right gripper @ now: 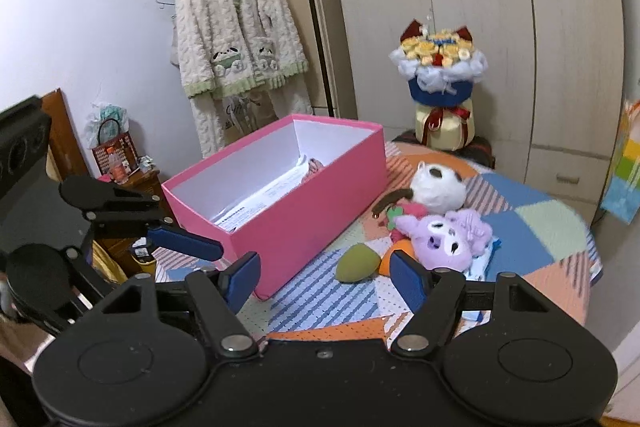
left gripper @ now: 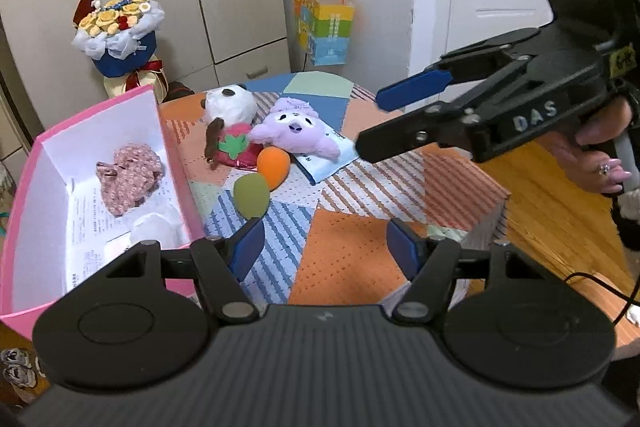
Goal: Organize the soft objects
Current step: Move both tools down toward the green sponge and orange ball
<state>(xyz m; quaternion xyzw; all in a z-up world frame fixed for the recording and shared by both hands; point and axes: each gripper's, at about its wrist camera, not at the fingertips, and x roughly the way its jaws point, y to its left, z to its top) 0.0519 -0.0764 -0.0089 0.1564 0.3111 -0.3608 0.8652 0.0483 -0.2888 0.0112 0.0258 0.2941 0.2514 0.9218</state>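
Ahead, green sponge [left gripper: 251, 195] lies beyond spread, empty left tongs [left gripper: 326, 254]; right tongs [left gripper: 370, 125] hover above.

The purple plush toy [left gripper: 289, 129] looks fuzzy, and the pink box [right gripper: 320, 203] is smooth matt cardboard lined white. A woven patchwork cloth [left gripper: 352, 195] covers the table; the tongs are matt black plastic.

Colours are wild here: my pink box [left gripper: 176, 163], white inside, sits left of frame with a pink floral fabric thing [left gripper: 130, 179] in it. Middle has a lilac plush [left gripper: 294, 129], a white-and-brown panda [left gripper: 230, 105], an orange sponge [left gripper: 272, 165] and an olive-green one [left gripper: 251, 195], all on a tablecloth [left gripper: 340, 227] of orange, blue and striped patches.
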